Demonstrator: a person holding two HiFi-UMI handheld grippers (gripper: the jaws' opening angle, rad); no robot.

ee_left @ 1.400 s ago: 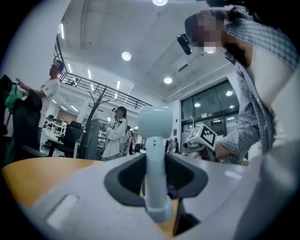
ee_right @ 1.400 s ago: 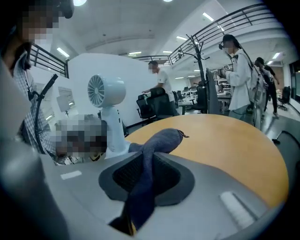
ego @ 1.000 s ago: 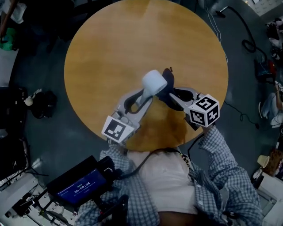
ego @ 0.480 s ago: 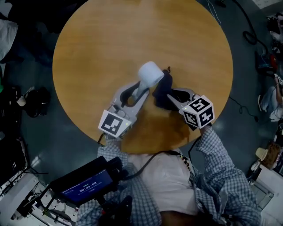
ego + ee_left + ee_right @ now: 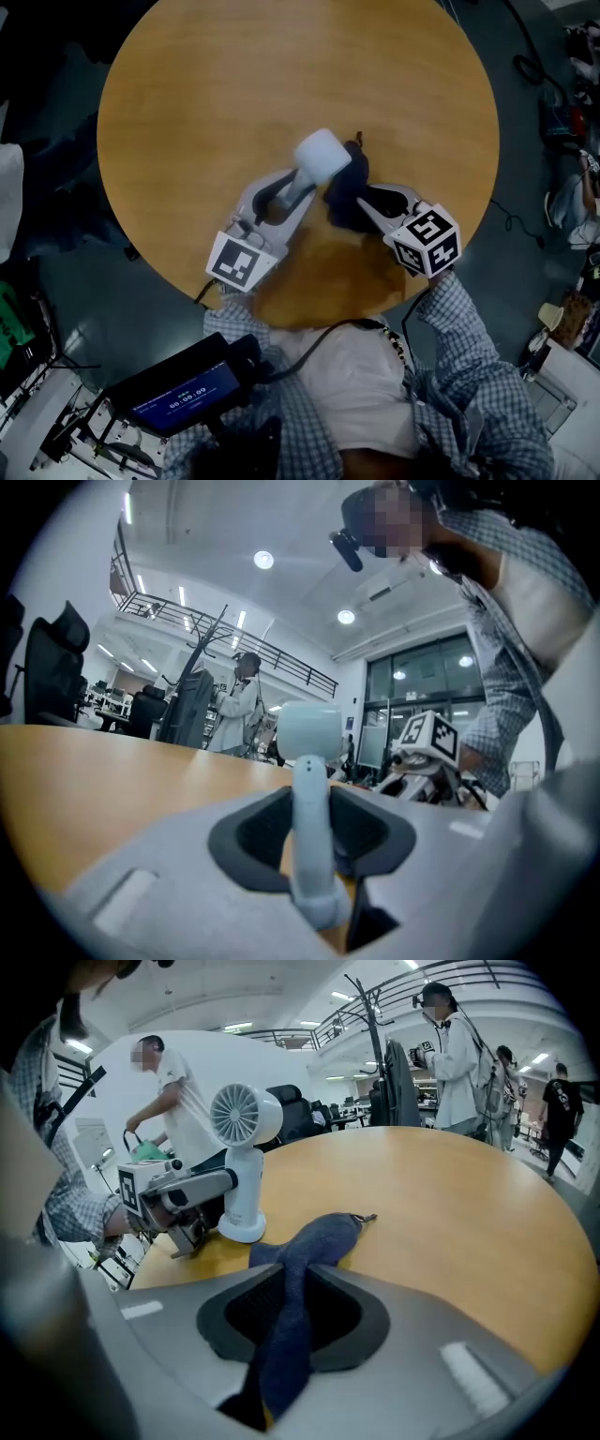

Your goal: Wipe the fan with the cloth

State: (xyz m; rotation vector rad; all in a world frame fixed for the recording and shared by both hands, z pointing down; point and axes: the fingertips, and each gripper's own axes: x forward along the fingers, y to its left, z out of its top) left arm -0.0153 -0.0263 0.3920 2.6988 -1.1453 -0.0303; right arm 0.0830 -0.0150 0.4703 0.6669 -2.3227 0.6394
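A small white fan (image 5: 322,153) stands upright on the round wooden table (image 5: 234,84). My left gripper (image 5: 298,194) is shut on its stem, which runs up between the jaws in the left gripper view, the stem (image 5: 309,827) below the fan's head (image 5: 309,727). My right gripper (image 5: 351,202) is shut on a dark blue cloth (image 5: 343,192), just right of the fan. In the right gripper view the cloth (image 5: 309,1241) hangs from the jaws, and its far end lies on the table beside the fan's base (image 5: 242,1229). The fan's grille (image 5: 234,1114) faces this camera.
The table's near edge (image 5: 319,314) lies just behind both grippers. Cables (image 5: 525,66) and clutter lie on the dark floor around the table. Several people (image 5: 450,1044) stand beyond the table's far side, and office chairs (image 5: 56,658) stand to the left.
My right gripper has moved left with the cloth, closer to the fan. The left gripper still holds the fan in the same place. The head camera has shifted a little.
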